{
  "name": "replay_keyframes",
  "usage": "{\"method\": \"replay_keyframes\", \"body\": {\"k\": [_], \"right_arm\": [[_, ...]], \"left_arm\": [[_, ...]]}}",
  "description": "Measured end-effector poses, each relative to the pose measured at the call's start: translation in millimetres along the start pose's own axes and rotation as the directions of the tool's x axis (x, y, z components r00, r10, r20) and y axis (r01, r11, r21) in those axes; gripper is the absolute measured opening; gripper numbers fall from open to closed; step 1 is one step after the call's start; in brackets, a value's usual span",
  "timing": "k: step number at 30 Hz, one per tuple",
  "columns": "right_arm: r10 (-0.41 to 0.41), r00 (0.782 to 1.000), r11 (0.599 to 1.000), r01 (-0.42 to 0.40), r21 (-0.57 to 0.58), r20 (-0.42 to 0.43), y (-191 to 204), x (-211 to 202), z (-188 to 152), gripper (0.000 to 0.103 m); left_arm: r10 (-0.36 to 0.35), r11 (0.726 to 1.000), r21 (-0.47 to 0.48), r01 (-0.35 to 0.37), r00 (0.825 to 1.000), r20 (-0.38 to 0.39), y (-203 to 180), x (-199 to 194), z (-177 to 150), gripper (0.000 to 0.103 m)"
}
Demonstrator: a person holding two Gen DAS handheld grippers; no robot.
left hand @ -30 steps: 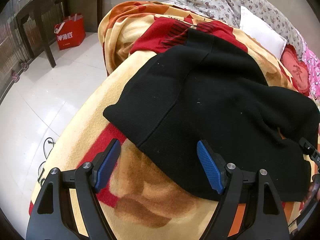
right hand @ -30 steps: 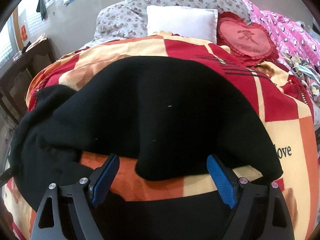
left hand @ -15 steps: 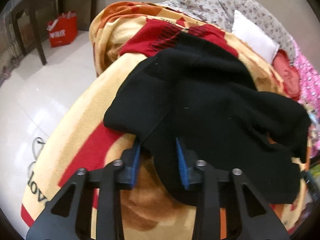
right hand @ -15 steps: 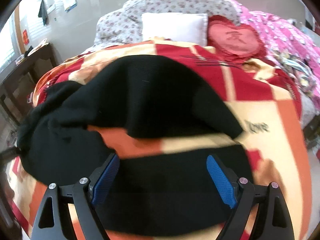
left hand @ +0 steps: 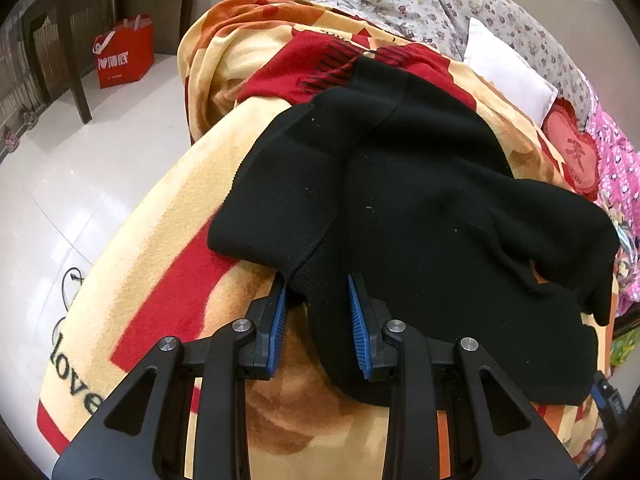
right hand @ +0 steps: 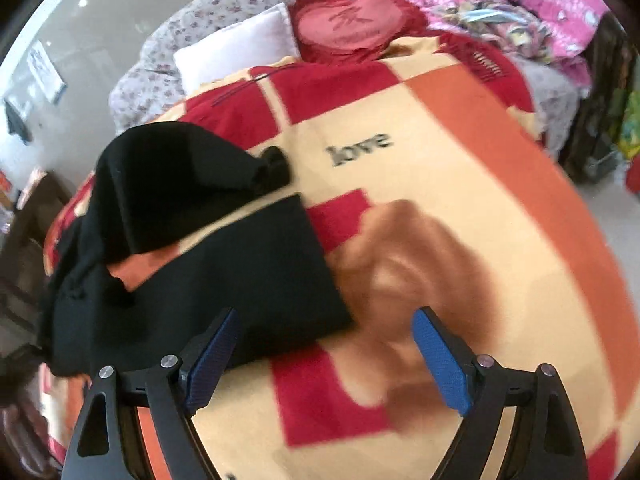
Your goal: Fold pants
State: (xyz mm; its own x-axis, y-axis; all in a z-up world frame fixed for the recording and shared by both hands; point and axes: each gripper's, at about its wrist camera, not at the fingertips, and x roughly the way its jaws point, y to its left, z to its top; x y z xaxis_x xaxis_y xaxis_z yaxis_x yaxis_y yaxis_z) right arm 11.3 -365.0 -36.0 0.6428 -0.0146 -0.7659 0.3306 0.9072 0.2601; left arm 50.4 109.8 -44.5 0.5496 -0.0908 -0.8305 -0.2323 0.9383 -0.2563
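Both wrist views overlook the pants (left hand: 420,200) closely.

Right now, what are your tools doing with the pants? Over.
Left tool pinching the pants edge. Right tool closing, pads not gripping, pants corner just inside. Pants rumpled on the blanket. Nothing in the way.

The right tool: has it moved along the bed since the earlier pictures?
Yes. The right tool has gone to the right along the blanket: the black pants, earlier filling its view, now lie left, and the heart cushion sits nearer centre.
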Motion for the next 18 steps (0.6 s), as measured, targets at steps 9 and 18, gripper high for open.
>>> {"method": "replay_keyframes", "body": {"k": [9, 18], "right_arm": [[0.094, 0.993, 0.99, -0.085, -0.114, 0.075, 32.5, -9.6, 7.3, 0.012], [0.088, 0.982, 0.991, -0.07, -0.111, 0.167, 9.8, -76.5, 7.5, 0.011]], "left_arm": [[-0.079, 0.996, -0.032, 0.08, 0.996, 0.033, 1.5, -28.6, -0.4, 0.015], [-0.18, 0.984, -0.017, 0.18, 0.984, 0.011, 18.3, -75.1, -24.0, 0.015]]}}
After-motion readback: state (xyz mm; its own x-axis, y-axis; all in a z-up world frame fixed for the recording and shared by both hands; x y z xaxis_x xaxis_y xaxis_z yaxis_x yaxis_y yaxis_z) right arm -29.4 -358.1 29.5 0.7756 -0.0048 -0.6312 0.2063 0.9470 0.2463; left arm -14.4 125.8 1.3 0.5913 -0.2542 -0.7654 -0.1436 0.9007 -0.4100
